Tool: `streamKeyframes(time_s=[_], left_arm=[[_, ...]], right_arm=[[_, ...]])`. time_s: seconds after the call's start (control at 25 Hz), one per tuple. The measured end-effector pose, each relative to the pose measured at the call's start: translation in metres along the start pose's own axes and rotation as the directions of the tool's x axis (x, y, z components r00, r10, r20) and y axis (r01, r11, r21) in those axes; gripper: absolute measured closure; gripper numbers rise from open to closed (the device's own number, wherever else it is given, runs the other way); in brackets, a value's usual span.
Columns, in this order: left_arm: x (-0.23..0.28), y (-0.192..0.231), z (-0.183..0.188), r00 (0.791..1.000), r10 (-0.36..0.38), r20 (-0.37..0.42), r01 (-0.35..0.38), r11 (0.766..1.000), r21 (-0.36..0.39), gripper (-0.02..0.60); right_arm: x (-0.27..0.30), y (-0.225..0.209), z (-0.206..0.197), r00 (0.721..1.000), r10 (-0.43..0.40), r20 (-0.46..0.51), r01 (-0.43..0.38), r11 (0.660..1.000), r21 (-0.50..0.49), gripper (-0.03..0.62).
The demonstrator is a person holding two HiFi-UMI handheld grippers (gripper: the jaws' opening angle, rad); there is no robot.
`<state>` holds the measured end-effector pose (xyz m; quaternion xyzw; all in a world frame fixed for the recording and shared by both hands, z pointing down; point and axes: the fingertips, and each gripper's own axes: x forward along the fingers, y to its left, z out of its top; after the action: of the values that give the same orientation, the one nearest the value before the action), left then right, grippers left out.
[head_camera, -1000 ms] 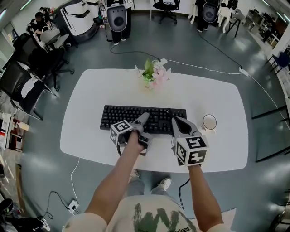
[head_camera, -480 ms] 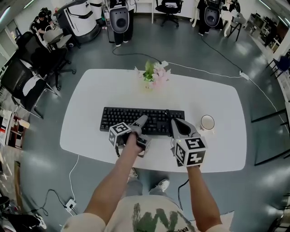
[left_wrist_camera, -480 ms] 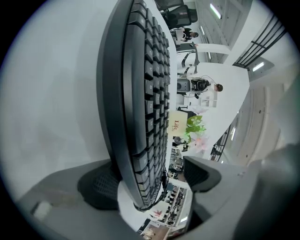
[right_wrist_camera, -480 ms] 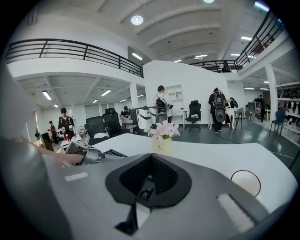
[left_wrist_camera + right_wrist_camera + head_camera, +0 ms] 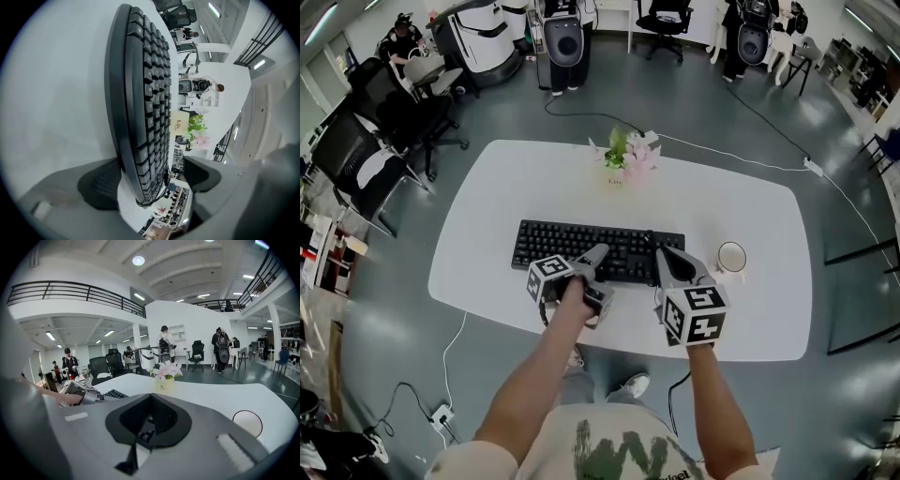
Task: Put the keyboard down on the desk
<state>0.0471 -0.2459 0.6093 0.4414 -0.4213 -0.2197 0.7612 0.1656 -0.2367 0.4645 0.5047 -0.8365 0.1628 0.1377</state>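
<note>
Keyboard [image 5: 581,248] is flat on the white table [image 5: 487,187]. It sits mid-table, a bit closer to the near edge than the far one, with its long side parallel to the near edge.

Left gripper [image 5: 598,251] comes in from the near edge at the keyboard's front side, right of its middle. It is turned on its side, one jaw on the table side and one over the keys. In the left gripper view the jaws are spread, not clamping. The keyboard's [image 5: 140,103] front edge sits between them, right against the table-side pad [image 5: 101,183]. The key-side pad [image 5: 201,171] is clear of the keys, with a visible gap.

Right gripper [image 5: 664,253] is at the keyboard's right end, tips over the front corner, markers cube toward the near edge. In the right gripper view the jaws are drawn together and grasp nothing. The gripper [image 5: 149,418] is upright, so its jaws sit side by side. A few keys show through the small hollow between the pads. Can't tell whether the tips touch the keys.

Flowers [image 5: 630,155] stand at the middle of the far edge. A cup [image 5: 732,256] is just beside the keyboard's right end, toward the right edge and apart from the right gripper.
</note>
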Motion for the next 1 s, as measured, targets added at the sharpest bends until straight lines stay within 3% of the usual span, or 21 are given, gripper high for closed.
streamKeyframes(time_s=[0.32, 0.6, 0.8, 1.0], left_arm=[[-0.009, 0.007, -0.004, 1.0, 0.001, 0.014, -0.001, 1.0, 0.017, 0.164], [-0.018, -0.006, -0.007, 0.999, -0.038, 0.022, 0.036, 0.996, 0.076, 0.165], [-0.028, -0.026, -0.001, 0.997, -0.073, 0.034, 0.065, 0.98, 0.19, 0.189], [-0.04, -0.049, 0.008, 0.996, -0.072, 0.054, 0.047, 0.926, 0.374, 0.234]], right_arm=[[-0.003, 0.002, -0.004, 1.0, 0.021, -0.001, -0.021, 1.0, -0.007, 0.595], [-0.002, 0.004, 0.002, 0.999, 0.047, 0.0, -0.047, 0.999, -0.025, 0.595], [-0.001, 0.006, 0.009, 0.998, 0.058, 0.013, -0.057, 0.998, -0.031, 0.595], [-0.002, 0.009, 0.019, 0.998, 0.059, 0.035, -0.058, 0.998, -0.034, 0.595]])
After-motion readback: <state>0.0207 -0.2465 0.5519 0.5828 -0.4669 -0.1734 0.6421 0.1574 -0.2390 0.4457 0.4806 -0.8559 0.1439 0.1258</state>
